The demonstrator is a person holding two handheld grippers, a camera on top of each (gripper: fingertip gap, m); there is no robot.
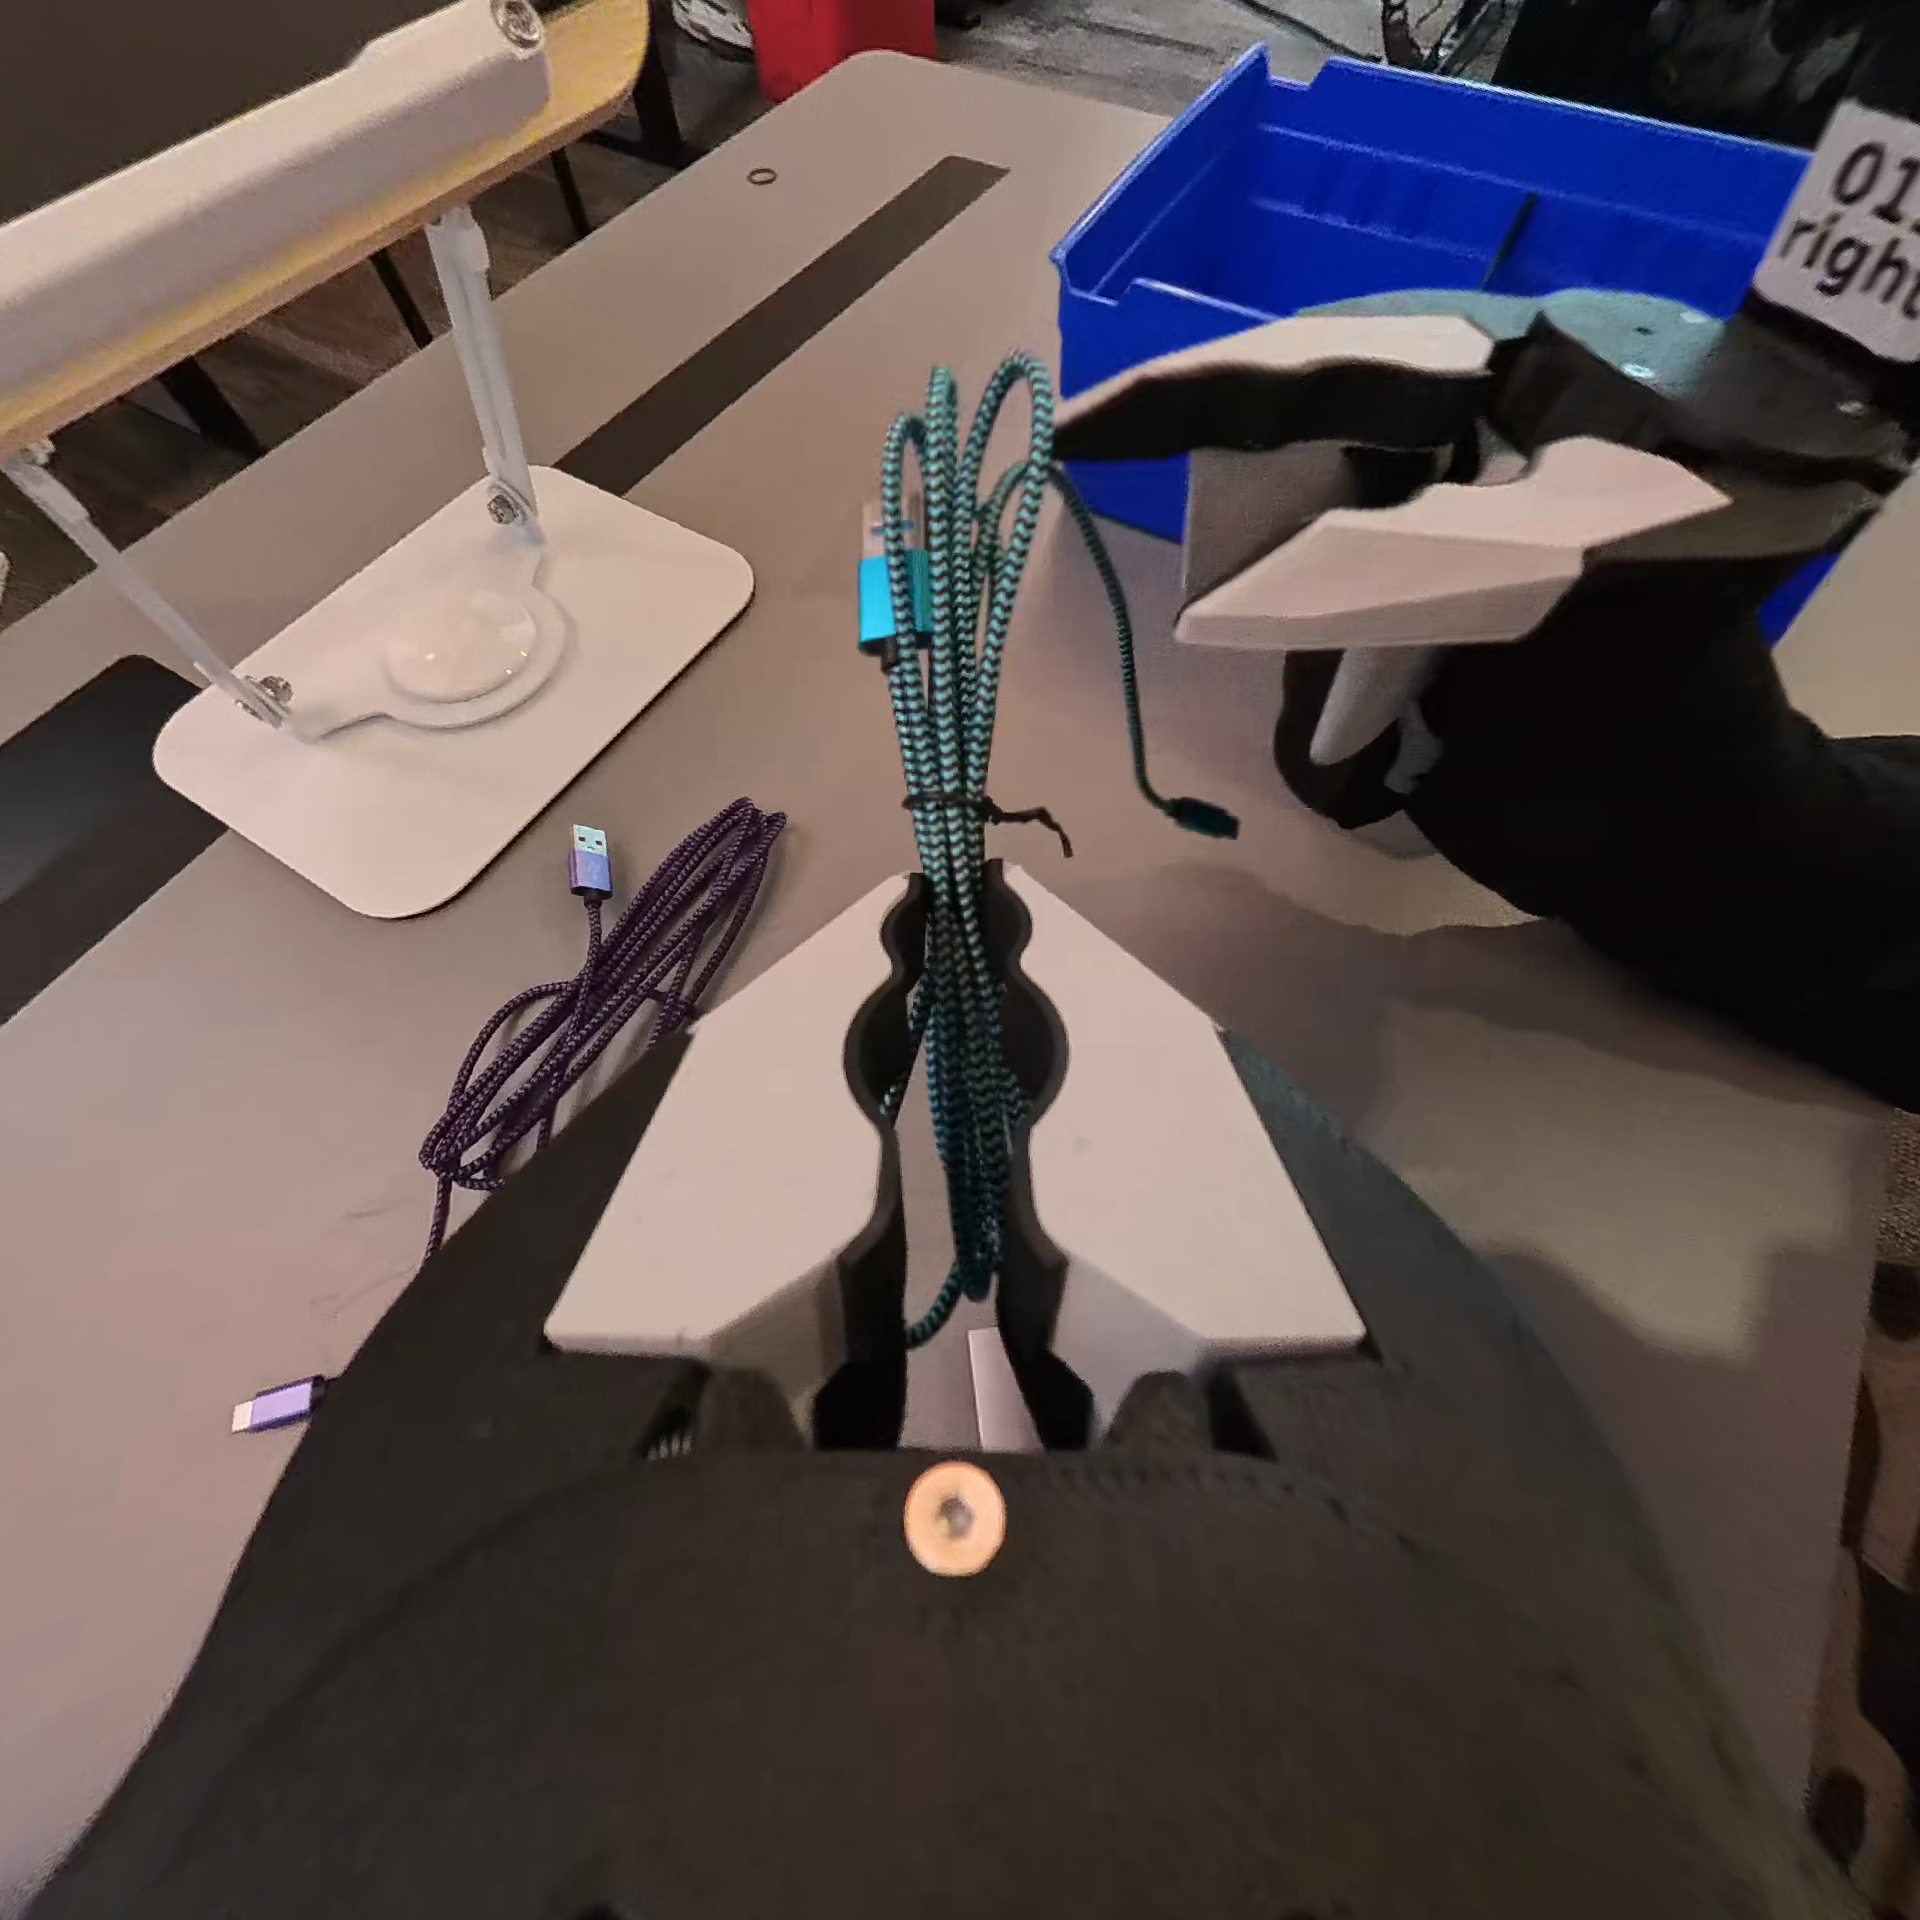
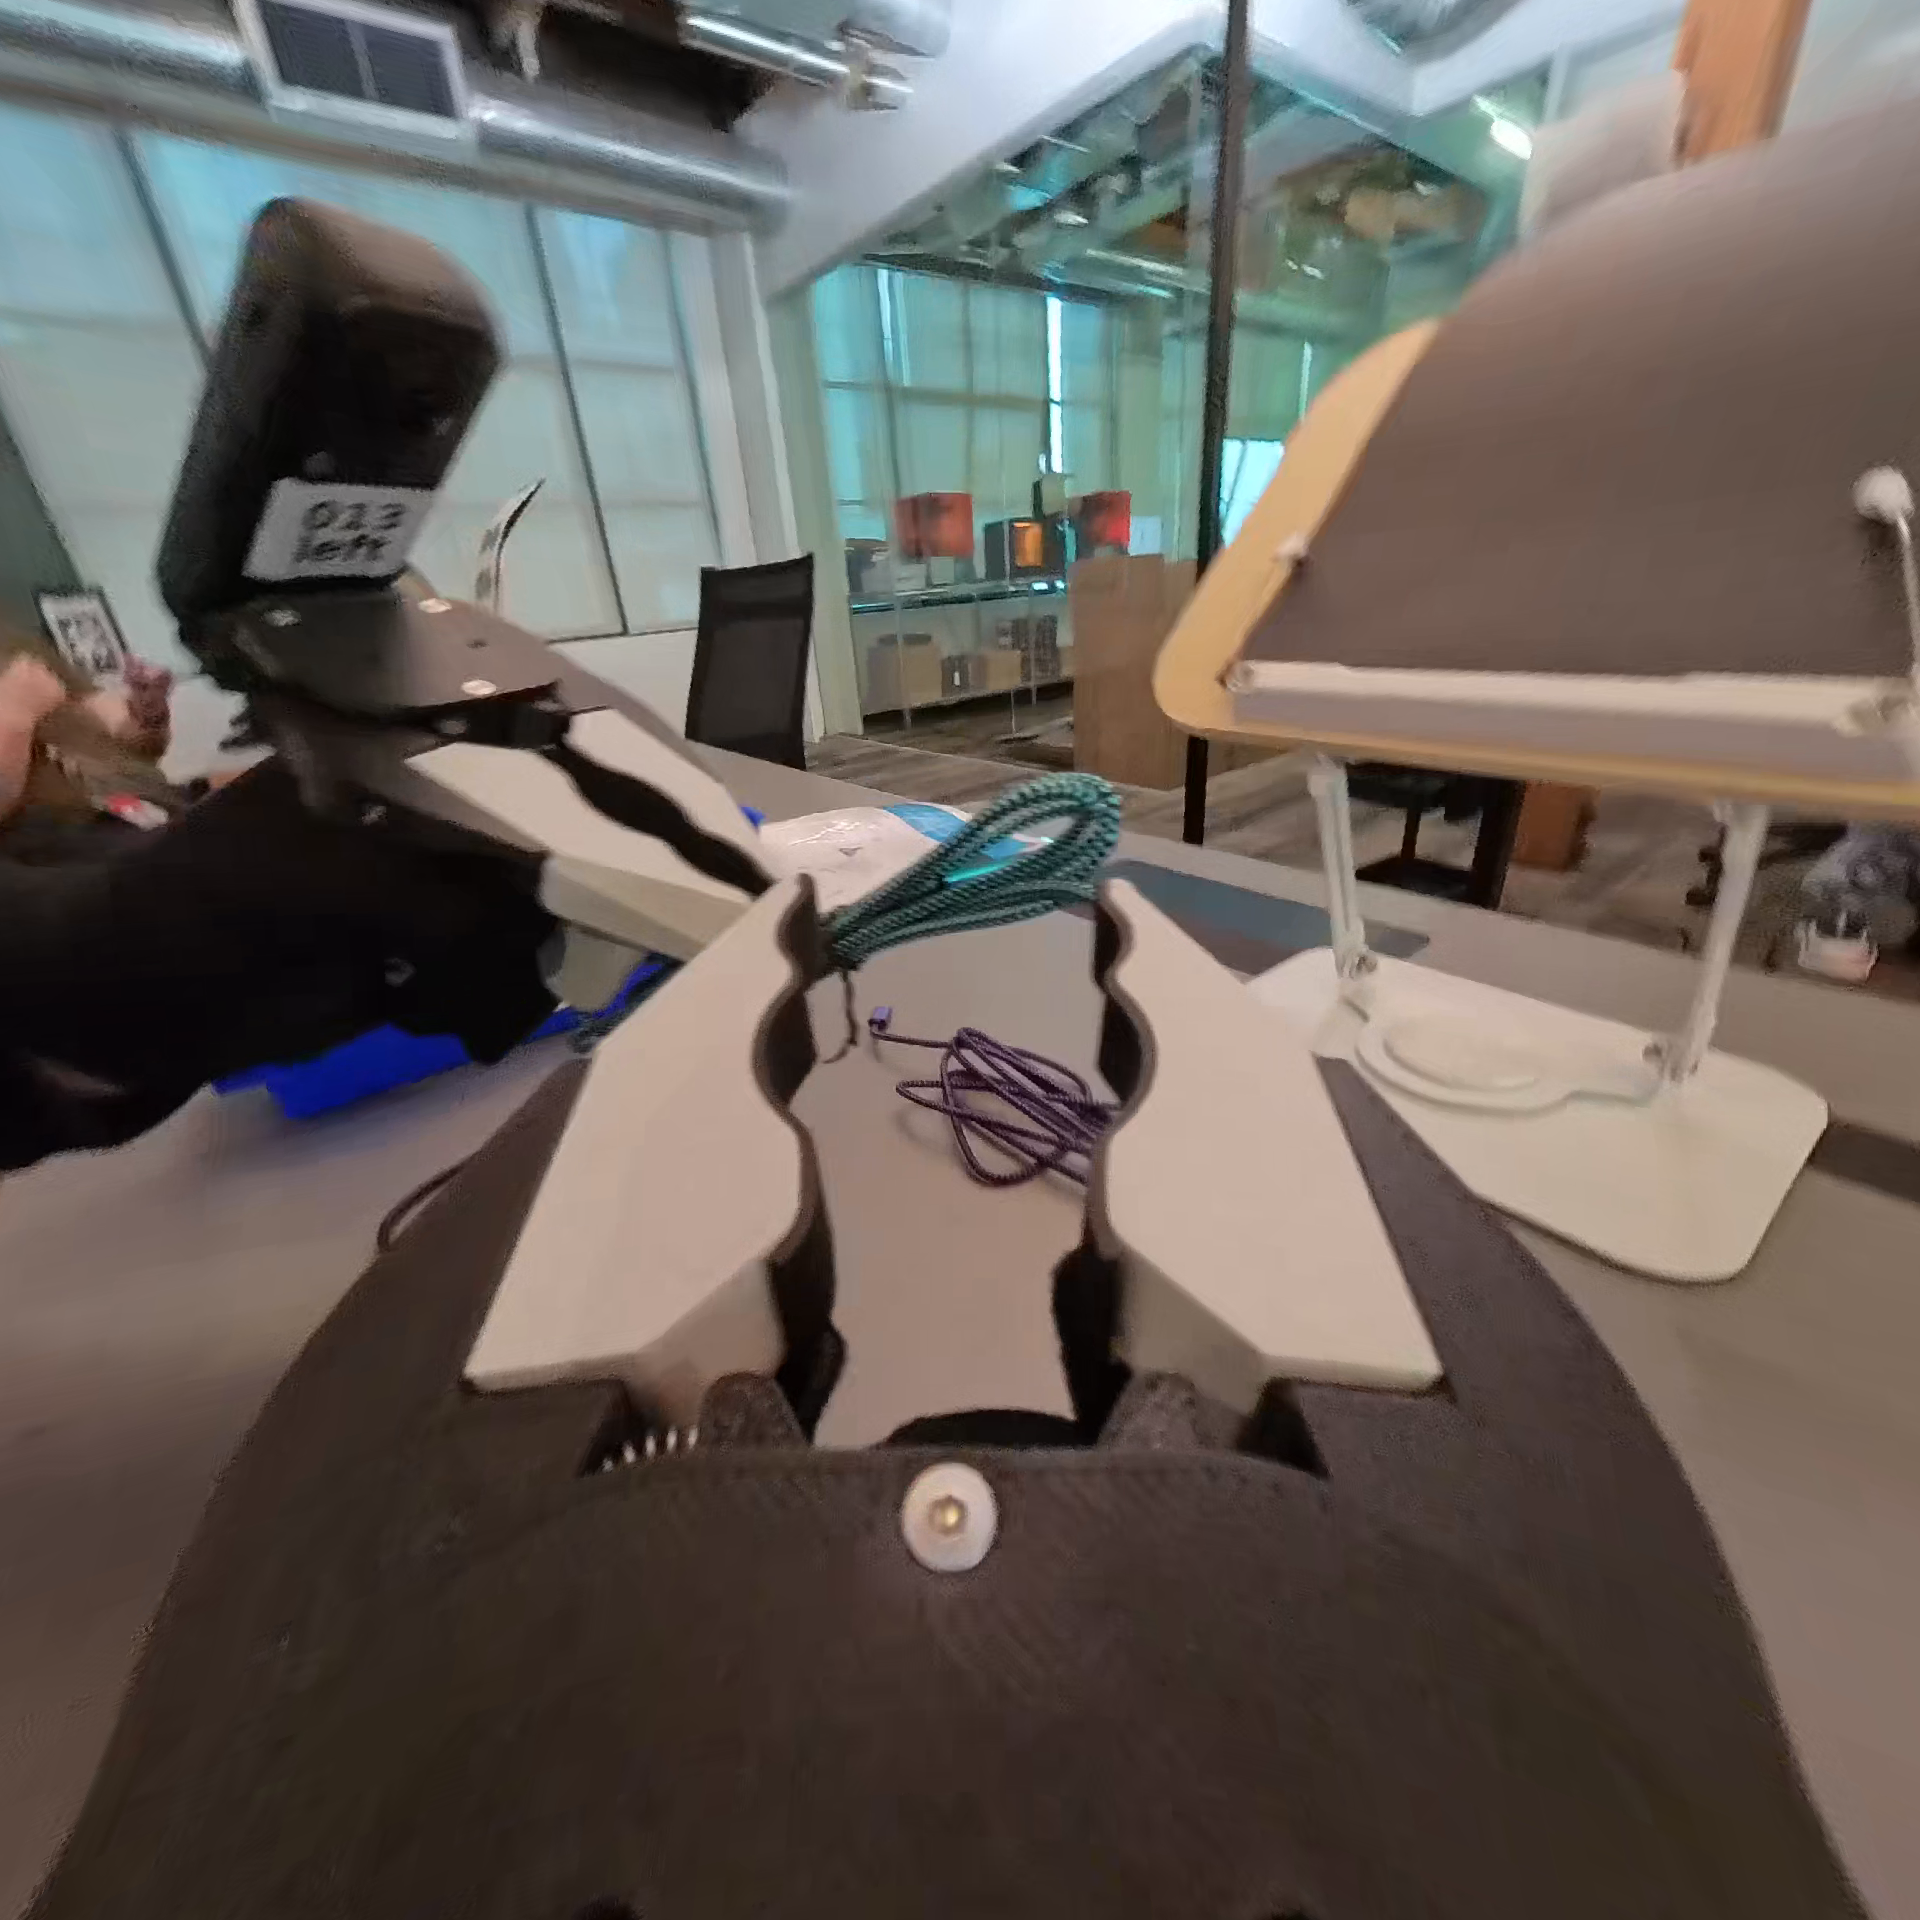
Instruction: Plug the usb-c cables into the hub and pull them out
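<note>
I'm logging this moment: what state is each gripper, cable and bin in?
Left gripper: shut on the teal cable.
Right gripper: open, holding nothing.
Teal cable: bundled with a tie, lifted off the table.
Purple cable: loosely coiled, lying on the table, unplugged.
Blue bin: upright; contents not visible.

A grey table (image 1: 312, 1091) fills the near ground, a dark strip (image 1: 790, 312) running along it. Far behind stand glass walls (image 2: 966, 416), a black chair (image 2: 750, 655) and a wood floor (image 2: 935, 743). Ducts (image 2: 623, 135) and a vent (image 2: 358, 62) cross the ceiling. Daylight comes through the left windows (image 2: 94, 343).
</note>
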